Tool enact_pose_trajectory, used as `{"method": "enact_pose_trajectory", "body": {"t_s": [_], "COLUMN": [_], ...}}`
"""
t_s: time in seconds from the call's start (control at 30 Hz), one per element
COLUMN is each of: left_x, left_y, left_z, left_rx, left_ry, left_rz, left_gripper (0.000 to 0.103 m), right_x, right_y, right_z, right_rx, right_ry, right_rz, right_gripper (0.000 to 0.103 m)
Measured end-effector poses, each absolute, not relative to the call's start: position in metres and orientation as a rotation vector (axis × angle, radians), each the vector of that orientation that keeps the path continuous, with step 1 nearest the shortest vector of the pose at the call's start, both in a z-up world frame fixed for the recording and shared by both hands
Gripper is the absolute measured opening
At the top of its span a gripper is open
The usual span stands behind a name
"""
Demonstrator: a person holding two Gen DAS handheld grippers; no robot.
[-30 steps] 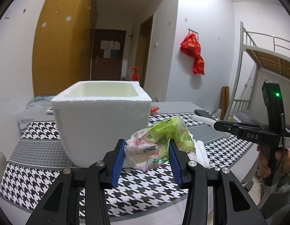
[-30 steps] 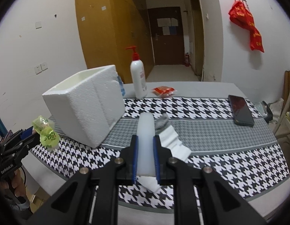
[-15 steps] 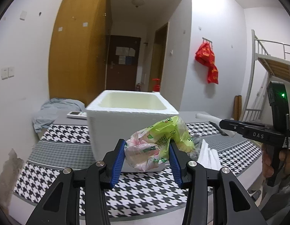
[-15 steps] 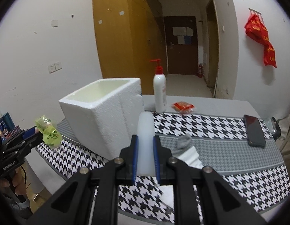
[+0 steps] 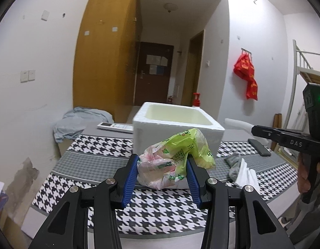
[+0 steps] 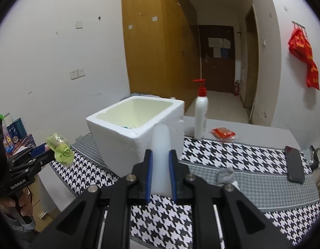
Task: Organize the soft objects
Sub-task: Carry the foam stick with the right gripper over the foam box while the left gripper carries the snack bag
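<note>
Gripping a crumpled green plastic packet (image 5: 176,159), the left gripper (image 5: 162,173) is hovering before the foam box (image 5: 176,132). Right gripper (image 6: 161,174) is pinching a white foam tube (image 6: 161,145), nearly closed, beside the box.

Your left tool (image 5: 162,173) pinches a crumpled green-and-pink tissue pack (image 5: 176,159); your right tool (image 6: 161,177) clamps a white foam strip (image 6: 161,145) upright. The open foam box (image 6: 137,128) stands just beyond both.

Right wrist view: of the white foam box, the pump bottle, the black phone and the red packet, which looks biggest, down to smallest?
1. White foam box, by far.
2. White pump bottle with red top.
3. Flat black phone.
4. Red plastic packet.
The phone's foreshortening makes its rank against the bottle unsure.
</note>
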State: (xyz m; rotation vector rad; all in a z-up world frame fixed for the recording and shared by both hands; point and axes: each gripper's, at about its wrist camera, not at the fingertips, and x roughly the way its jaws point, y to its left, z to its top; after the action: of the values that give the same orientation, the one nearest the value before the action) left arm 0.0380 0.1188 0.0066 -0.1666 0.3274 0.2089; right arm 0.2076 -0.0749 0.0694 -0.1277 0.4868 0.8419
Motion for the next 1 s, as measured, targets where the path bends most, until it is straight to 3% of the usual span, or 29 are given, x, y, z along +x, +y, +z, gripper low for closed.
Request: {"method": "enact_pose_trajectory", "body": {"t_s": [1.0], "left_x": [0.028], "left_y": [0.15], "left_z": [0.012], "left_rx": [-0.166], "left_ry": [0.337], "left_rz": [0.292], "left_gripper": [0.046], "right_x": [0.218], "right_y": [-0.002], "right_z": [0.095], "right_rx": [-0.172], "right_ry": [0.448], "right_rz": [0.959], "right_gripper": [0.018]}}
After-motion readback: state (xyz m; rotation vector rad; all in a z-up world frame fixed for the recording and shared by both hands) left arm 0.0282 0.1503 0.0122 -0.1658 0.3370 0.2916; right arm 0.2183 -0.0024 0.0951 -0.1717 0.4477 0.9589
